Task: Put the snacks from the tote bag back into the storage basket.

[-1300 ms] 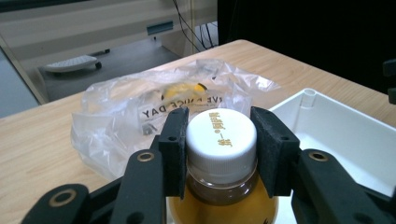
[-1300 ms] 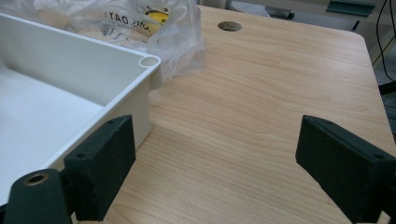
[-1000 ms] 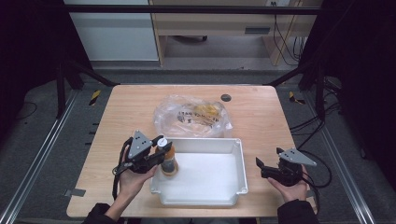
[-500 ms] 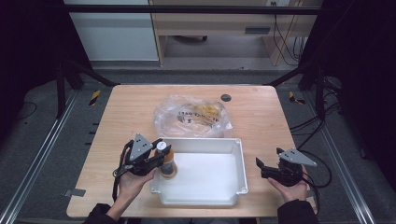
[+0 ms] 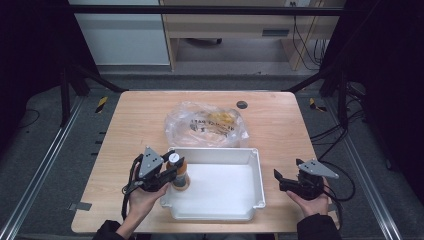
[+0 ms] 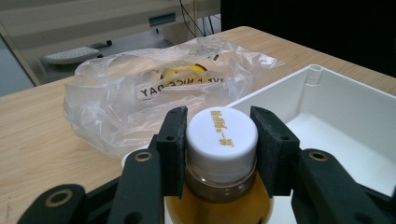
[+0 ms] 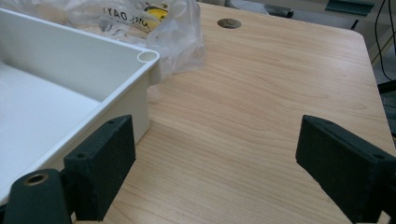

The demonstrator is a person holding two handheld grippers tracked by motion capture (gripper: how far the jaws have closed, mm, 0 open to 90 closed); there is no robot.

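While the person's forearms come in from the bottom of the frame, the left gripper (image 5: 167,172) has its fingers (image 6: 173,149) clenched on the neck of a small bottle (image 5: 178,172), just under its white cap (image 6: 222,134) with gold lettering. The bottle holds an amber liquid and stands upright at the left end of a white tray (image 5: 252,185), low in the middle of the frame; whether its base touches the tray floor is hard to say from here. Behind the tray, touching its far rim, lies a crumpled clear plastic bag (image 5: 207,125) with something yellow inside. At the lower right of the frame, the right gripper (image 5: 276,178) rests over the wooden counter (image 5: 280,125), its fingers (image 7: 100,168) spread wide and empty, just beside the tray's right end.
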